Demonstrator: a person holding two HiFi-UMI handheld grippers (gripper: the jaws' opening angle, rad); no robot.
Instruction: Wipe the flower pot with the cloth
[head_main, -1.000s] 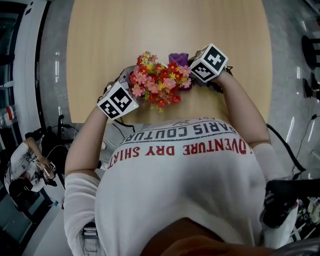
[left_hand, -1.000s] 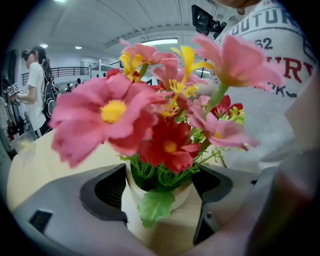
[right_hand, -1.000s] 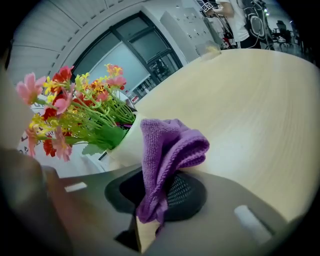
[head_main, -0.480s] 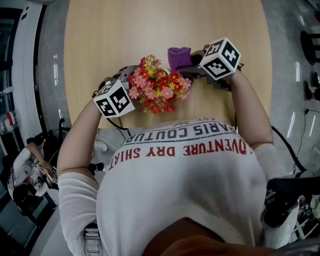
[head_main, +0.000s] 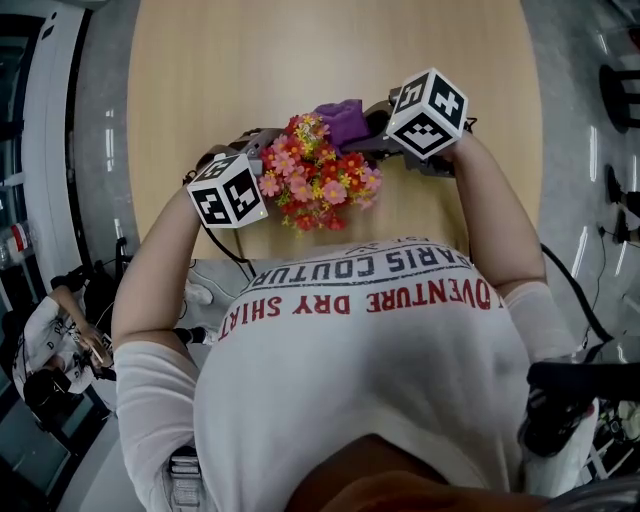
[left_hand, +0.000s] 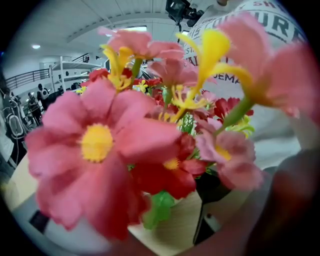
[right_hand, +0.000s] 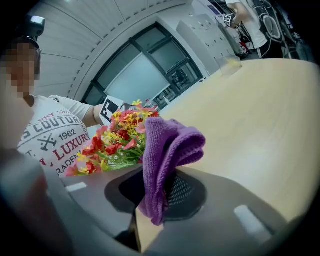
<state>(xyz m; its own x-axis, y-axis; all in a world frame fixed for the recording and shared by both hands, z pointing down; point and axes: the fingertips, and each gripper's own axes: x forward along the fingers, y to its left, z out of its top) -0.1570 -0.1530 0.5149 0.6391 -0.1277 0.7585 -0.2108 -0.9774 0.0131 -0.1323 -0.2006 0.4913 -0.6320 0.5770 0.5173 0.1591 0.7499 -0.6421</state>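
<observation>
Two grippers are held over the near edge of the wooden table (head_main: 240, 60). The purple cloth (right_hand: 167, 150) is clamped between the jaws of the right gripper (right_hand: 155, 202), with its folded end standing up. In the head view the cloth is seen just beside the flowers (head_main: 315, 175), at their 1 o'clock. The left gripper (head_main: 245, 165) is set at their 9 o'clock. Its jaws are masked by blurred blooms, so their state cannot be told. The flower pot is hidden beneath the blooms.
</observation>
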